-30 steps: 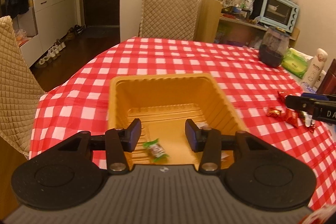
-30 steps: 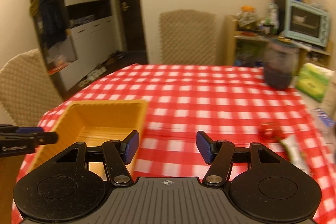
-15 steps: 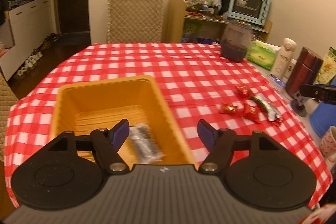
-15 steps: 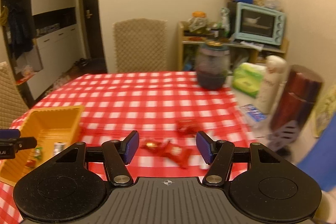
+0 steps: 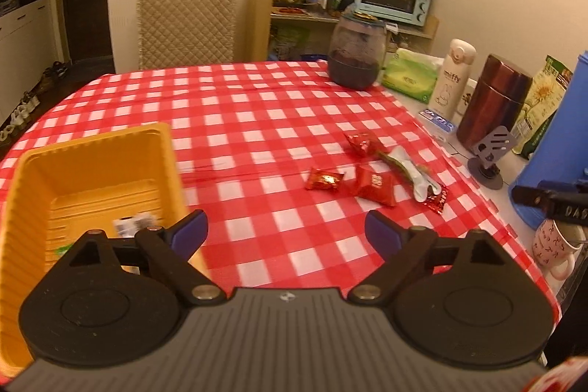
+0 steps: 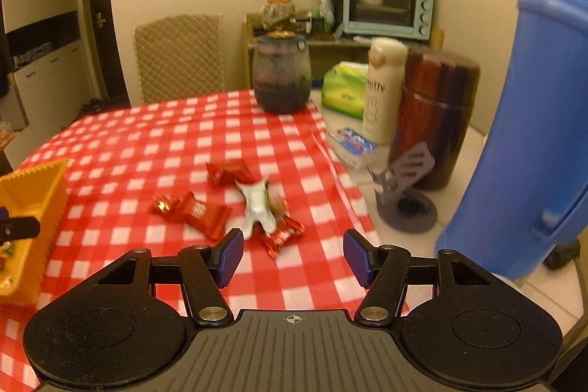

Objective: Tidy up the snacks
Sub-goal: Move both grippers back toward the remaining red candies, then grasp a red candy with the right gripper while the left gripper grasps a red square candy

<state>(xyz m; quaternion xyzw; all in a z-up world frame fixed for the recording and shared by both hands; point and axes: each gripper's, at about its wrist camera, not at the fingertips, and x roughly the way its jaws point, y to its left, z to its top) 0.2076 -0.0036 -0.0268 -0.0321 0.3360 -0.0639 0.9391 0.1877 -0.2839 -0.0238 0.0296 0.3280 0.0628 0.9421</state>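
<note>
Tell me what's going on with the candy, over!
Left gripper jaws opening, nothing between them; right gripper open, empty. Yellow tray holds a few snacks; five wrapped candies loose on the checked cloth. Nothing blocking them.

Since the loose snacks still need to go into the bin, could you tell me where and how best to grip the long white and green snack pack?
Grip the white and green pack across its narrow middle, coming from above. It lies flat on the tablecloth, and a red candy is crowded against its near end, so the ends look harder to clamp cleanly. The right gripper, open and empty, looks nearer.
</note>
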